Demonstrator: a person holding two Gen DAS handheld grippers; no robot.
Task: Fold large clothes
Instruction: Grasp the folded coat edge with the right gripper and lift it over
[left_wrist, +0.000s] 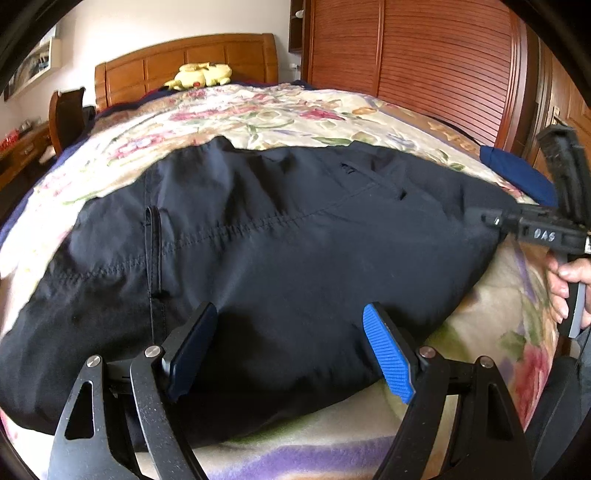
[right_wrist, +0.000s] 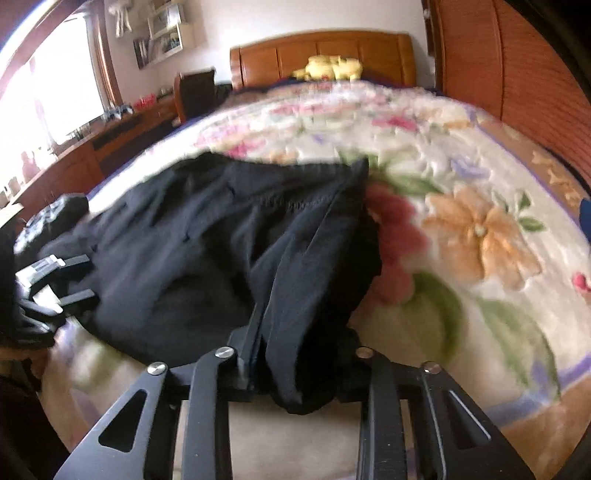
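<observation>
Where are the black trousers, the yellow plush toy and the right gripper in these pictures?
black trousers (left_wrist: 280, 236): left wrist view, on the stitched seam.
yellow plush toy (left_wrist: 201, 75): left wrist view, on its body.
right gripper (right_wrist: 291, 347): right wrist view, on the fabric between its fingers.

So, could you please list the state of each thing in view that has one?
Black garment: lying on the bed, creased, one edge bunched in the right gripper.
Left gripper: open, over the garment.
Right gripper: shut on the garment's edge.
Floral blanket: spread over the bed.
Yellow plush toy: lying by the headboard.
</observation>
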